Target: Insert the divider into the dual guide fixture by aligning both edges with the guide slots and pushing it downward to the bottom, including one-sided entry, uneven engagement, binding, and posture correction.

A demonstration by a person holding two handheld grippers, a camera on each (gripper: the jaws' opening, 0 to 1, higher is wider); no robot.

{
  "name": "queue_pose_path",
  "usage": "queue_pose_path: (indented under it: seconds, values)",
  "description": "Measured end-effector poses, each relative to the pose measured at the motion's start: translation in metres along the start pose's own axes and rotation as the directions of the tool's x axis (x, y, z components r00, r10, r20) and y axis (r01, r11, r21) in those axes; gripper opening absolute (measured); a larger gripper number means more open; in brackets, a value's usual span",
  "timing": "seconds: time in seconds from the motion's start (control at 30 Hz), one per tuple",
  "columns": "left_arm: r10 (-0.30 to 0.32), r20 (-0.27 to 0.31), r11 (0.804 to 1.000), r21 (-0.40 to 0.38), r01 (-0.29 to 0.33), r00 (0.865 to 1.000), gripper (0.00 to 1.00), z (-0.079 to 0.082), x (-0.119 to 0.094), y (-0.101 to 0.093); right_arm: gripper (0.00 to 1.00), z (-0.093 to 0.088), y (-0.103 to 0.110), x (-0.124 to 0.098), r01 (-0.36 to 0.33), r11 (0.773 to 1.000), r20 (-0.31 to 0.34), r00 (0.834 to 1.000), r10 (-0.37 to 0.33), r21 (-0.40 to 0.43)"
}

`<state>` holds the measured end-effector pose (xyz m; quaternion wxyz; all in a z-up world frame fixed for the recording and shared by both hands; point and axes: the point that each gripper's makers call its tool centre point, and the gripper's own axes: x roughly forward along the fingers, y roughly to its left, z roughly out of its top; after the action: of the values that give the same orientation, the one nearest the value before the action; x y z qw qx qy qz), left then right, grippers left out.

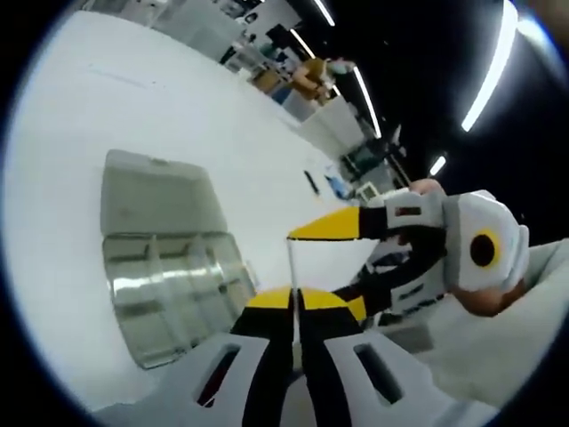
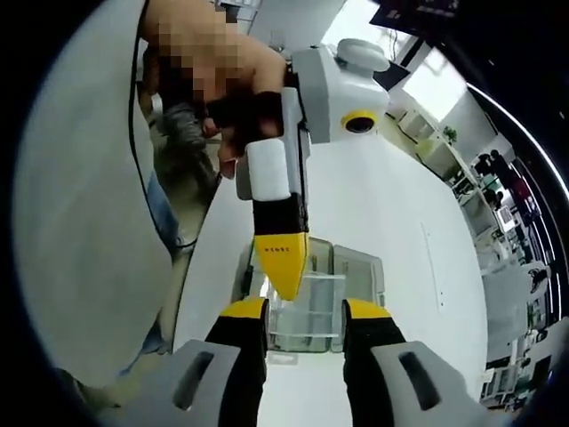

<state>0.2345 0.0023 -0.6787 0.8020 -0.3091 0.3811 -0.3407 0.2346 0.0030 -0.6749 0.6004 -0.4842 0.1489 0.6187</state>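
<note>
On the white table [image 1: 133, 107] the clear fixture [image 1: 169, 285] sits without its divider [image 1: 291, 267]; that thin sheet is above it, clamped edge-on in the left gripper [image 1: 295, 301], while the right gripper [image 2: 305, 311] is spread apart, so insertion remains

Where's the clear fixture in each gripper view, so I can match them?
Left gripper view: the clear fixture lies left of centre, left of the left gripper.
Right gripper view: low centre, seen between the open jaws of the right gripper.
Shared landmark: the white table under it.
</note>
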Motion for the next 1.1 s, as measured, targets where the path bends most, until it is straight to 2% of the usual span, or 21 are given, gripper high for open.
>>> queue_pose_path:
  seconds: [0.17, 0.23, 0.3, 0.37, 0.5, 0.57, 0.67, 0.87, 0.97, 1.1]
  values:
    - [-0.014, 0.008, 1.000, 0.015, 0.014, 1.000, 0.00, 0.002, -0.001, -0.002, 0.30, -0.002, -0.003, -0.003, -0.009, 0.998, 0.011, 1.000, 0.009, 0.056]
    - [-0.004, -0.001, 0.999, 0.038, 0.004, 1.000, 0.00, 0.000, -0.001, 0.000, 0.24, -0.003, -0.006, -0.006, -0.011, 0.998, 0.013, 1.000, 0.010, 0.062]
    - [0.003, 0.003, 0.999, 0.053, -0.003, 1.000, 0.00, -0.002, -0.003, 0.004, 0.20, -0.002, -0.006, -0.009, -0.032, 0.991, 0.039, 0.999, 0.027, 0.132]
    - [0.005, 0.011, 0.998, 0.066, -0.005, 1.000, 0.00, -0.003, -0.005, 0.006, 0.20, -0.004, -0.013, -0.011, -0.025, 0.988, 0.054, 0.998, 0.017, 0.155]
    - [0.001, 0.026, 0.995, 0.102, -0.003, 1.000, 0.00, -0.004, -0.007, 0.006, 0.19, -0.006, -0.015, -0.014, -0.063, 0.973, 0.077, 0.996, 0.047, 0.224]
    - [0.000, 0.028, 0.993, 0.122, -0.004, 1.000, 0.00, -0.005, -0.007, 0.006, 0.19, -0.008, -0.012, -0.014, -0.108, 0.961, 0.085, 0.992, 0.090, 0.254]
    - [-0.004, 0.035, 0.987, 0.160, -0.002, 0.999, 0.00, -0.005, -0.008, 0.005, 0.18, -0.011, -0.015, -0.015, -0.127, 0.958, 0.080, 0.991, 0.109, 0.259]
    - [-0.020, 0.043, 0.968, 0.251, 0.009, 0.999, 0.00, -0.004, -0.008, -0.002, 0.11, -0.008, -0.018, -0.018, -0.214, 0.927, 0.118, 0.975, 0.186, 0.307]
    - [-0.024, 0.037, 0.960, 0.279, 0.013, 0.999, 0.00, -0.004, -0.007, -0.003, 0.10, -0.003, -0.019, -0.020, -0.277, 0.907, 0.147, 0.959, 0.242, 0.317]
    - [-0.029, 0.036, 0.946, 0.324, 0.016, 0.999, 0.00, -0.004, -0.008, -0.006, 0.10, 0.000, -0.020, -0.021, -0.320, 0.902, 0.152, 0.946, 0.287, 0.288]
